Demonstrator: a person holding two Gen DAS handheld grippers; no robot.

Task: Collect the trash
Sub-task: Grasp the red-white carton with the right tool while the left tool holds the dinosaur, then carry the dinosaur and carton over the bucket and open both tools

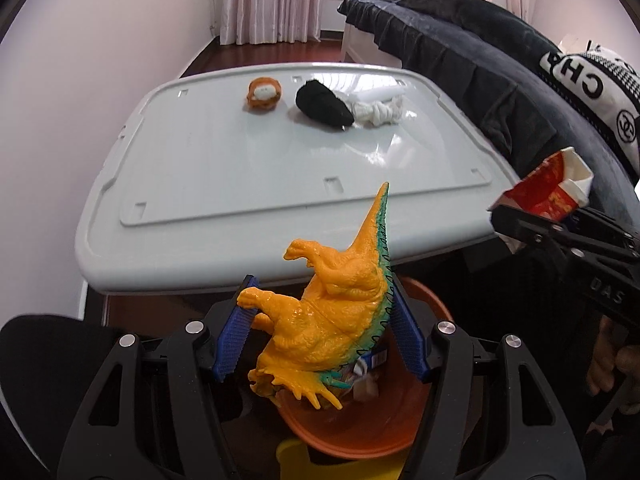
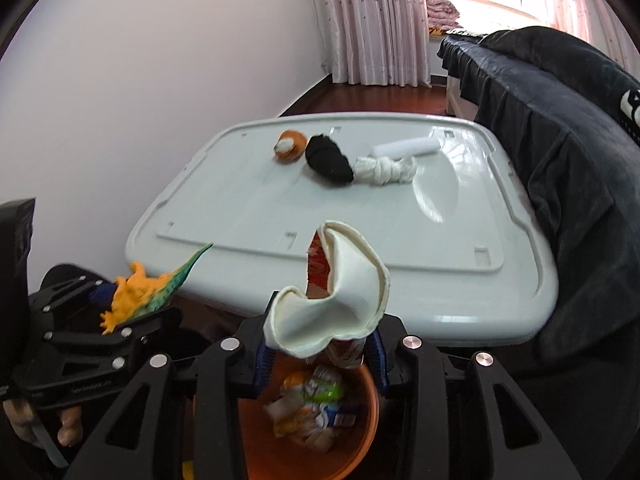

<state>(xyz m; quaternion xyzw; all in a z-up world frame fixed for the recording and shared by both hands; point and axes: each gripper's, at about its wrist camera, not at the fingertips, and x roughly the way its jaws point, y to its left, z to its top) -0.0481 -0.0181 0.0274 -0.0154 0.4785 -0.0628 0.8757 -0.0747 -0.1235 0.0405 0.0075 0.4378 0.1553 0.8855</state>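
Orange plastic filled your left gripper (image 1: 320,320): its blue fingers (image 1: 234,330) were closed on the toy dinosaur (image 1: 332,300), tail pointing to 12 o'clock, held above the orange bin (image 1: 360,432). That bin (image 2: 360,432) sat below the near edge of the tabletop (image 1: 240,168) and held mixed wrappers (image 2: 312,408). On the tabletop, toward 12 o'clock, lay an orange plush (image 1: 263,94), a black sock bundle (image 1: 323,106) and a knotted white cloth (image 1: 378,112) touching it, with a white roll (image 2: 406,146) behind. At 3 o'clock, your right gripper (image 2: 320,356) had its fingers clamped on a crumpled red-and-white paper cup (image 2: 340,292) over the bin.
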